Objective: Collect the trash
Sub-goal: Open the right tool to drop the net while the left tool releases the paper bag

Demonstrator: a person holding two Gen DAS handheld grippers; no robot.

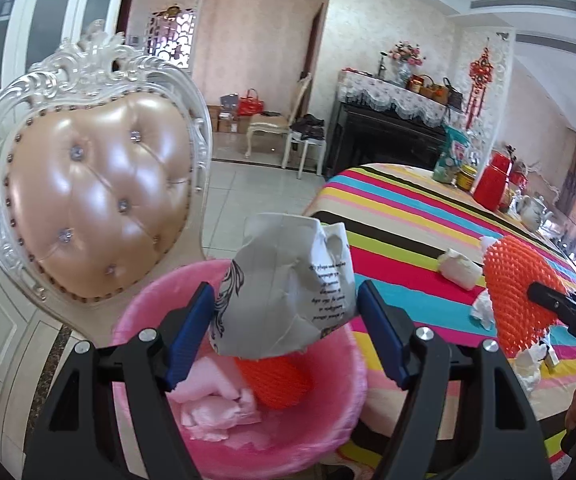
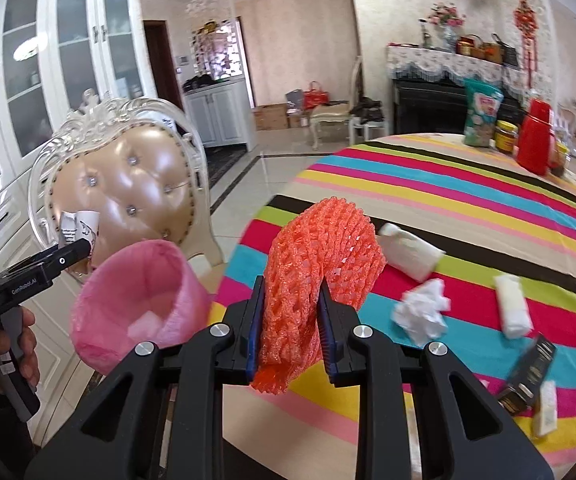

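Right, two claws loaded. My left gripper (image 1: 283, 316) clamps a crumpled paper wrapper (image 1: 288, 284), jaws wide with the blue pads pressing its two sides; it sits centre frame in the left view, just above the pink-lined bin (image 1: 191, 436). My right gripper (image 2: 292, 320) is narrow, pinched on an orange foam net (image 2: 312, 264), centre of the right view, over the table edge and right of the bin.

Handling: the wrapper looks light, stiffish, creased, and should drop clean once let go. The net is very light, soft and springy; it squashes flat between the pads, so a grip mid-body as now looks fine, though the mesh may snag on a pad at release.

The bin already holds another orange net (image 1: 275, 384) and pale pink foam scraps (image 1: 215, 404), with room left by the look of it.

Still on the striped tablecloth (image 2: 468, 200), right half of the right view: a crumpled white tissue (image 2: 422, 312), a white foam roll (image 2: 412, 256), a white packet (image 2: 512, 306), a dark box (image 2: 530, 368) at lower right, blurred.

In the way: the padded chair (image 1: 95, 200) stands close behind the bin at left, and the two claws share one bin mouth, so I judge them best taken one after the other. Red flask (image 2: 536, 136) and jars sit well apart at upper right.
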